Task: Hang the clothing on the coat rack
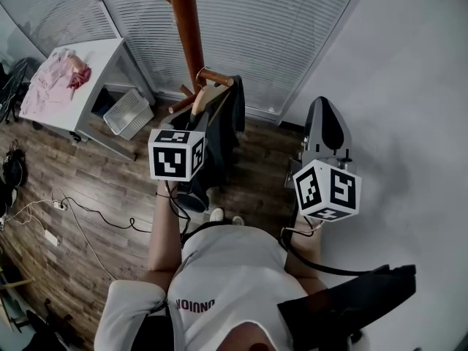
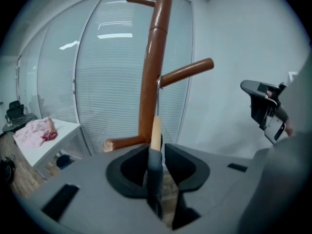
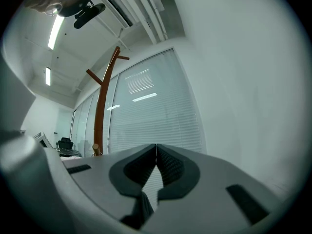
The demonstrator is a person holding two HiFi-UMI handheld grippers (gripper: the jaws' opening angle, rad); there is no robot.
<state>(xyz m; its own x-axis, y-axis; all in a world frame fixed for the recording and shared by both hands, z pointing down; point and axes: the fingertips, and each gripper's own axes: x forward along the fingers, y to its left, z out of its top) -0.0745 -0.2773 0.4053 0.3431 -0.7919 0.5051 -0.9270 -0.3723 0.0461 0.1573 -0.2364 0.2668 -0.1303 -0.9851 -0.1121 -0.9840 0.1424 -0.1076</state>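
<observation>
The brown wooden coat rack (image 1: pixel 189 28) stands before the blinds, with a short peg (image 1: pixel 216 77) pointing right. Just under that peg a pale wooden hanger (image 1: pixel 207 98) carries a dark garment (image 1: pixel 225 126). In the left gripper view my left gripper (image 2: pixel 156 161) is shut on the hanger (image 2: pixel 156 129) and its dark cloth (image 2: pixel 155 172). The thin metal hook (image 2: pixel 158 92) reaches up to the peg (image 2: pixel 187 72) near the pole; I cannot tell whether it rests on it. My right gripper (image 3: pixel 156 152) is shut and empty, aimed up at the wall, away from the rack (image 3: pixel 102 106).
A white table (image 1: pixel 102 57) with pink clothes (image 1: pixel 55 75) stands at the left, and a white basket (image 1: pixel 128 112) lies beside it. Cables (image 1: pixel 80 210) trail over the wooden floor. A black-and-grey device (image 1: pixel 326 129) stands by the right wall.
</observation>
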